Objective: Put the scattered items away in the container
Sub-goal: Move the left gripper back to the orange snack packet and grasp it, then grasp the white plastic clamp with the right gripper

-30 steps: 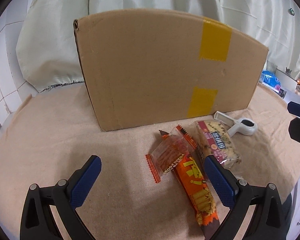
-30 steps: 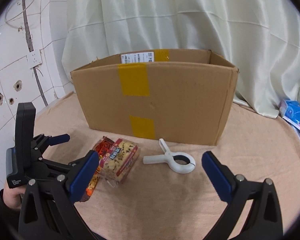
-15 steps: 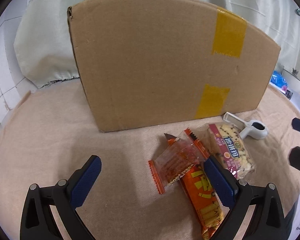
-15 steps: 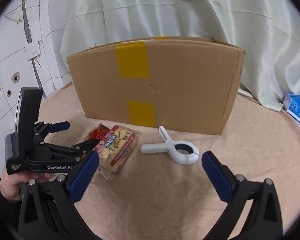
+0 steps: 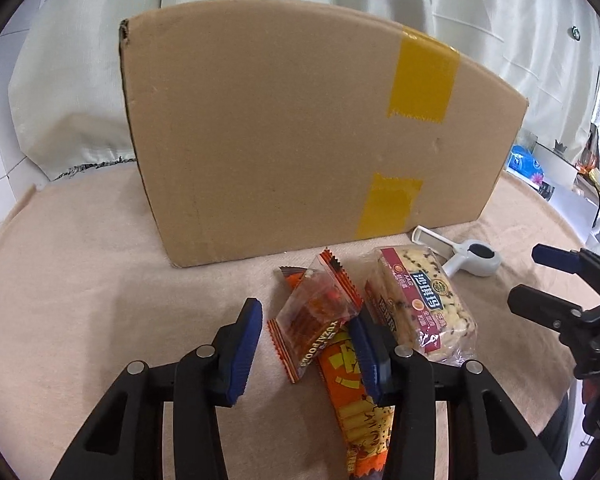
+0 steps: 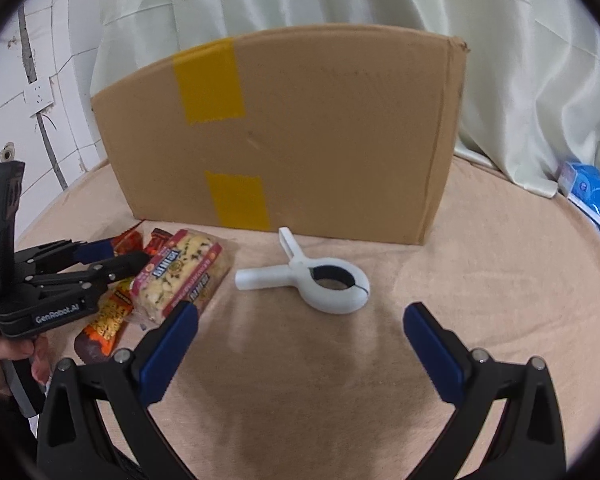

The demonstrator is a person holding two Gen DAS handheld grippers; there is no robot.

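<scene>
**Left tool narrowed around the clear snack packet**

Since the earlier frames, the left tool (image 5: 304,344) has narrowed its gap markedly, its blue pads now standing on either side of the clear snack packet (image 5: 318,322) without yet pressing it. The right tool (image 6: 300,344) has also narrowed somewhat and has come lower toward the table (image 6: 480,280); it remains released, with nothing between its pads.

Nearest the left tool, the clear snack packet lies tilted on top of the orange wrapper bar (image 5: 352,392), which runs back under the tool's right finger. Just beside these, to the right, lies the nougat cake pack (image 5: 420,312), touching the orange wrapper bar. Beyond it, the white spring clamp (image 5: 466,254) rests flat on the table, close to the box front.

In the right wrist view, the white spring clamp (image 6: 320,280) lies ahead of the released pads, with the nougat cake pack (image 6: 180,276) to its left and apart from it.

Farthest back stands the cardboard box (image 5: 312,128), upright on the table, with yellow tape (image 5: 422,80) on its front wall. Its interior is hidden from both views, so its contents cannot be told. All four items lie outside it, on the table in front.
</scene>
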